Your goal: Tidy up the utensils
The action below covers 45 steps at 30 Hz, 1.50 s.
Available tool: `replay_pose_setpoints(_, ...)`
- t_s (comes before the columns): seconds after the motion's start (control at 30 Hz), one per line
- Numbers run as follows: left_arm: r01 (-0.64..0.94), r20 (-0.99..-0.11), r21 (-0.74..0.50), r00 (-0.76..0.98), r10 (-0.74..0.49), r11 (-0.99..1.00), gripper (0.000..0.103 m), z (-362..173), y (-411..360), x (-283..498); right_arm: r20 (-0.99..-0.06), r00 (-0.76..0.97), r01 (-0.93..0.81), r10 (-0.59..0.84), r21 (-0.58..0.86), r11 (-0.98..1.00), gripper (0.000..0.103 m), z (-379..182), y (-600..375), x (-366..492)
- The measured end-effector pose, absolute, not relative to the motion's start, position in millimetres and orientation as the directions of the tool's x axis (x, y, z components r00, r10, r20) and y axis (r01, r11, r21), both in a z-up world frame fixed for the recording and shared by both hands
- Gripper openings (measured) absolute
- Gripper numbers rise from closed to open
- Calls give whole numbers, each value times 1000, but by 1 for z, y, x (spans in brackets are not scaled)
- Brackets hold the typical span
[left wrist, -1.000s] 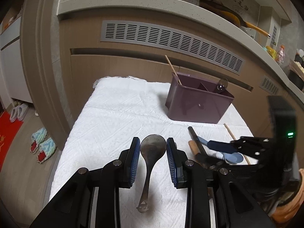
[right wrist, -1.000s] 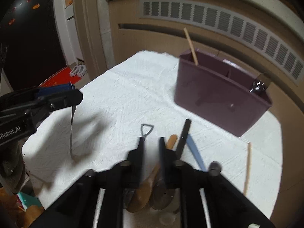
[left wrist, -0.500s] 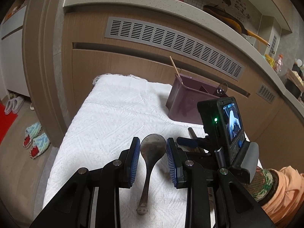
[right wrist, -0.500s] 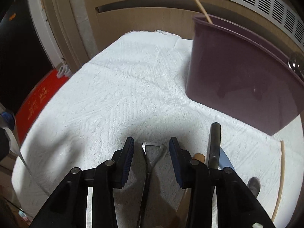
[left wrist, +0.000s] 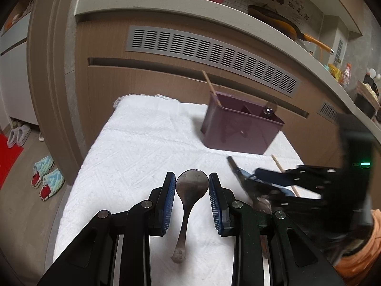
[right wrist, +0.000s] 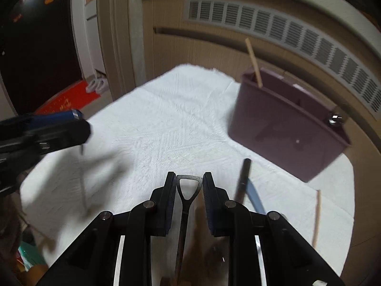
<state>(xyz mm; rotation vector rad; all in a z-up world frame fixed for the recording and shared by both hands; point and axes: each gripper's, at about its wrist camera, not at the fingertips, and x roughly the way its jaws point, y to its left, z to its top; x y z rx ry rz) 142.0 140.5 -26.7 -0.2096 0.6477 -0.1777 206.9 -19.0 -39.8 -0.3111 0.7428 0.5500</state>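
My left gripper [left wrist: 192, 186] is shut on the bowl of a metal spoon [left wrist: 190, 188], whose handle hangs down over the white cloth [left wrist: 142, 147]. My right gripper [right wrist: 189, 188] is closing, and its pads press on the triangular loop end of a metal utensil [right wrist: 189, 190] lying between them. The purple organizer box [right wrist: 285, 128] stands at the back right of the cloth, with a chopstick [right wrist: 253, 64] in its left compartment and a shiny metal piece [right wrist: 335, 118] at its right end. In the left wrist view the box [left wrist: 240, 128] is ahead and the blurred right gripper [left wrist: 253, 181] is at the right.
A black-handled utensil [right wrist: 243, 178], a blue handle [right wrist: 254, 199] and a loose chopstick [right wrist: 316, 217] lie on the cloth right of my right gripper. A wooden cabinet front with a vent [left wrist: 209, 50] rises behind the table. Slippers [left wrist: 45, 178] lie on the floor left.
The right gripper went in low with its jaws wide around the loop handle, then pulled back and narrowed onto it. The left gripper kept still with the spoon.
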Motion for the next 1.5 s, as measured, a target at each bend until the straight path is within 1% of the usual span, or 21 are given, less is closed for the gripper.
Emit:
replay_pose_setpoints(0.03,109,-579,-244,781,-235,964,29,-26,134,140,-698,617,-570,365,-76,818,20,-35,-27,200)
replay_pose_setpoints(0.07,115,-579,-241,779,-238,964,29,-25,130,138,-686,628,-565,368,-77,821,2,-30,-35,194)
replay_pose_setpoints(0.1,122,-581,-238,777,-242,964,29,-24,126,137,-676,635,-560,373,-72,825,0,-24,-46,186)
replay_pose_setpoints(0.23,143,-579,-222,776,-248,965,29,-20,109,130,-649,656,-552,385,-65,831,0,-13,-71,166)
replay_pose_setpoints(0.33,112,-599,-219,769,-224,969,29,-22,106,132,-661,646,-556,381,-66,828,0,-17,-83,161)
replay_pose_setpoints(0.37,99,-604,-225,766,-219,969,29,-23,107,132,-680,624,-568,385,-56,821,1,-21,-84,161)
replay_pose_setpoints(0.43,86,-605,-233,767,-213,969,29,-22,108,130,-719,561,-613,410,-27,790,6,-32,-84,157)
replay_pose_setpoints(0.47,85,-604,-235,768,-214,968,29,-22,109,130,-740,523,-643,424,-16,766,13,-39,-82,153)
replay_pose_setpoints(0.5,84,-604,-236,767,-214,968,29,-22,109,129,-752,499,-663,431,-11,748,25,-45,-81,149)
replay_pose_setpoints(0.57,89,-603,-238,767,-218,967,29,-22,109,127,-767,466,-698,441,-12,716,34,-58,-78,136)
replay_pose_setpoints(0.67,95,-599,-246,767,-228,965,29,-22,110,126,-787,427,-709,445,13,705,35,-73,-79,128)
replay_pose_setpoints(0.83,100,-594,-261,767,-242,960,29,-23,112,124,-815,394,-673,425,59,737,36,-92,-86,125)
replay_pose_setpoints(0.87,101,-594,-261,767,-243,960,29,-23,112,123,-816,394,-672,423,59,738,39,-95,-86,123)
replay_pose_setpoints(0.9,101,-594,-262,767,-243,960,29,-23,112,123,-814,397,-672,423,56,738,47,-97,-86,121)
replay_pose_setpoints(0.97,102,-593,-263,767,-244,959,29,-23,112,123,-808,421,-668,412,31,743,49,-100,-86,119)
replay_pose_setpoints(1.17,98,-594,-268,767,-244,958,29,-23,113,123,-814,432,-667,388,2,745,49,-108,-82,125)
replay_pose_setpoints(1.27,99,-595,-269,765,-246,958,29,-23,113,123,-813,443,-679,377,-29,734,38,-107,-78,121)
replay_pose_setpoints(1.33,98,-595,-269,765,-245,958,29,-22,113,123,-814,446,-677,373,-35,735,34,-106,-78,122)
replay_pose_setpoints(1.37,98,-595,-268,765,-245,958,29,-22,114,123,-814,448,-676,370,-38,736,31,-105,-78,123)
replay_pose_setpoints(1.43,100,-597,-265,764,-245,959,29,-21,113,123,-805,469,-667,365,-52,743,30,-101,-80,123)
replay_pose_setpoints(1.5,105,-595,-262,765,-246,959,29,-19,112,122,-774,514,-656,370,-77,751,30,-87,-85,120)
